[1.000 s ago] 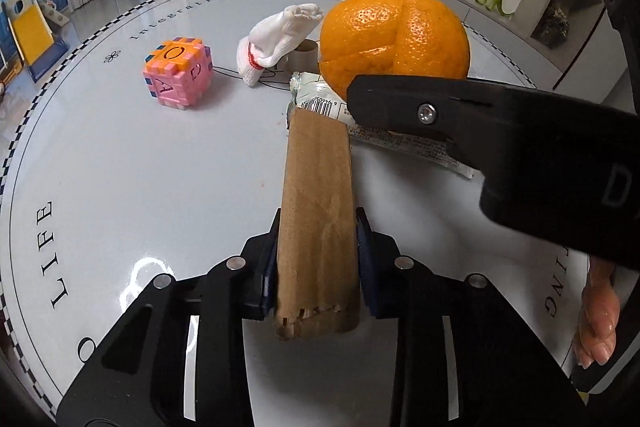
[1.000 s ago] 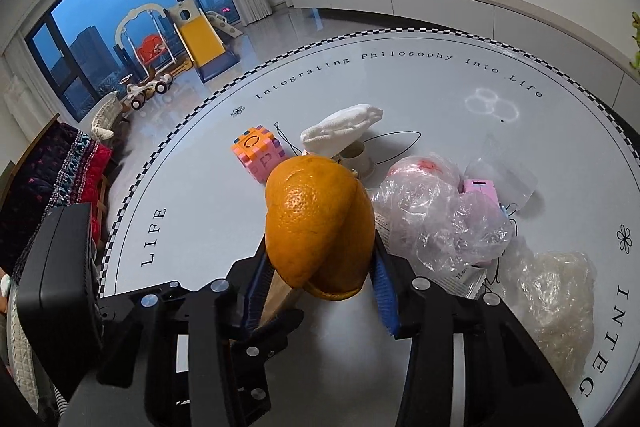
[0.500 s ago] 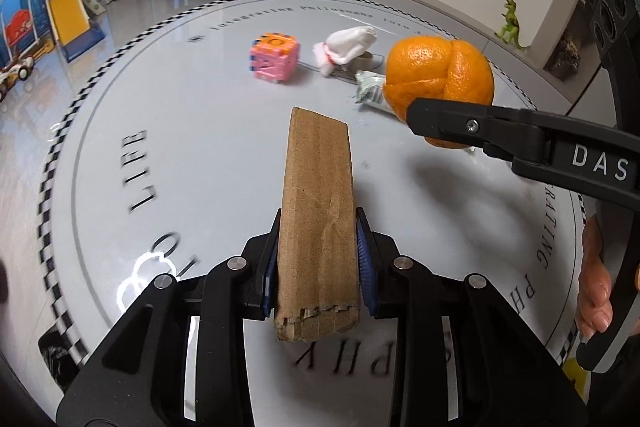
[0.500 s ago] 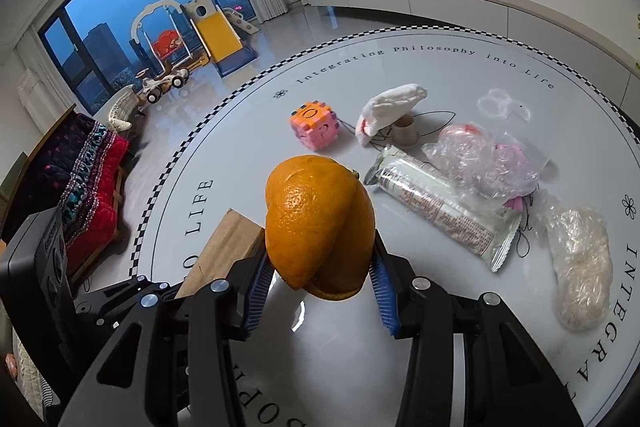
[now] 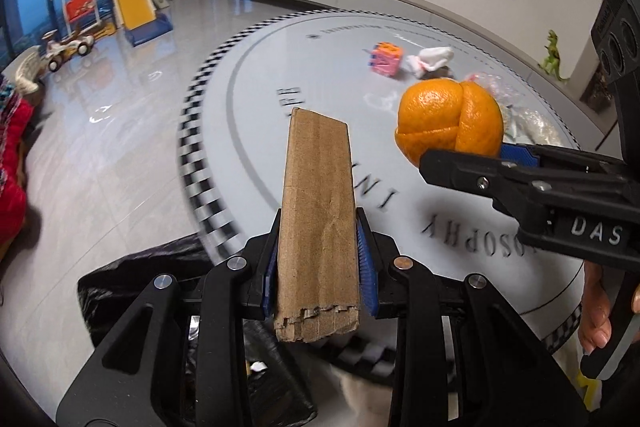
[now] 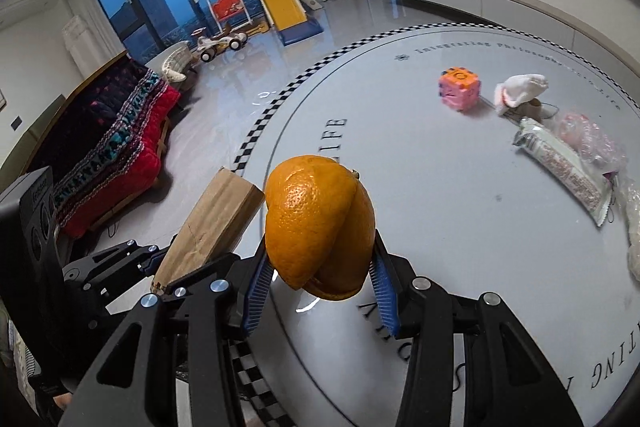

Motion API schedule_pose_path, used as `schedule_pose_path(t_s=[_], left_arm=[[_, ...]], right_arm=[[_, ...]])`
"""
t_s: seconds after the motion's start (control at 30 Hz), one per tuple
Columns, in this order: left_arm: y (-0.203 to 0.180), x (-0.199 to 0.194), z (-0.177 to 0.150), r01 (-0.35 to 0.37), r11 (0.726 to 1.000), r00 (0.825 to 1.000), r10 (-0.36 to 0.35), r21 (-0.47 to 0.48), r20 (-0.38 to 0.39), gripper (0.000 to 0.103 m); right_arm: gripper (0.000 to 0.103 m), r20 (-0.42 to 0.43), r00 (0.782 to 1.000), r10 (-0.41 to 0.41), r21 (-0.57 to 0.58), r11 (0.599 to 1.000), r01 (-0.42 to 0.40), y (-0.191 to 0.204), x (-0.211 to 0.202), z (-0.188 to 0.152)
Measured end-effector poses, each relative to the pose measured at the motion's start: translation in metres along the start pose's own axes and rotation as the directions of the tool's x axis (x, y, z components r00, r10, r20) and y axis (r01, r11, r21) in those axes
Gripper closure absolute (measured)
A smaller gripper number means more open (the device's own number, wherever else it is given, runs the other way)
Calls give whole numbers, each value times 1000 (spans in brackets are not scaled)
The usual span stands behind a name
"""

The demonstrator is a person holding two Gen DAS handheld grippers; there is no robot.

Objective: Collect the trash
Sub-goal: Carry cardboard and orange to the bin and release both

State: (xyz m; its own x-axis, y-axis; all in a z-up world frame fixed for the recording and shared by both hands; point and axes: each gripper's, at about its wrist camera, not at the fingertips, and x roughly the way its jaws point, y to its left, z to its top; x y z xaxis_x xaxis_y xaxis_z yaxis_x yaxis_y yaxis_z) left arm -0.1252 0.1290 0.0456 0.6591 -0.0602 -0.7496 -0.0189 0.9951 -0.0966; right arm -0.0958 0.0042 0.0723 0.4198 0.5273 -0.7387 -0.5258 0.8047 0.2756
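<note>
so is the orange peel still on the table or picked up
Picked up: the orange peel sits clamped between the right gripper jaws, lifted clear of the table.

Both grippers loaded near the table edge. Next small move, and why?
Probably lower the left gripper and open it over the black trash bag. It is clamped on the cardboard strip, already past the table rim with the bag's mouth below. The right gripper, holding the orange peel, seems to sit over the tabletop, so it should follow after.
</note>
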Motion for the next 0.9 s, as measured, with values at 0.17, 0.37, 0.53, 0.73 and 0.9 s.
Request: schedule_pose_path(t_s=[0.17, 0.37, 0.53, 0.73, 0.9], left_arm=[[30, -20, -19, -60, 997, 998, 60, -46, 8, 71], [62, -32, -41, -133, 985, 991, 133, -112, -7, 71], [89, -39, -59, -191, 966, 982, 189, -176, -27, 71], [125, -50, -81, -329, 905, 944, 326, -269, -56, 6], [142, -58, -82, -360, 873, 931, 360, -329, -64, 6]], right_arm=[[56, -40, 998, 41, -83, 996, -45, 47, 12, -13], [56, -86, 993, 84, -174, 980, -98, 94, 24, -31], [55, -124, 985, 119, -220, 965, -144, 124, 34, -39], [42, -160, 975, 152, -245, 951, -189, 152, 47, -42], [38, -136, 978, 160, -250, 949, -190, 159, 44, -39]])
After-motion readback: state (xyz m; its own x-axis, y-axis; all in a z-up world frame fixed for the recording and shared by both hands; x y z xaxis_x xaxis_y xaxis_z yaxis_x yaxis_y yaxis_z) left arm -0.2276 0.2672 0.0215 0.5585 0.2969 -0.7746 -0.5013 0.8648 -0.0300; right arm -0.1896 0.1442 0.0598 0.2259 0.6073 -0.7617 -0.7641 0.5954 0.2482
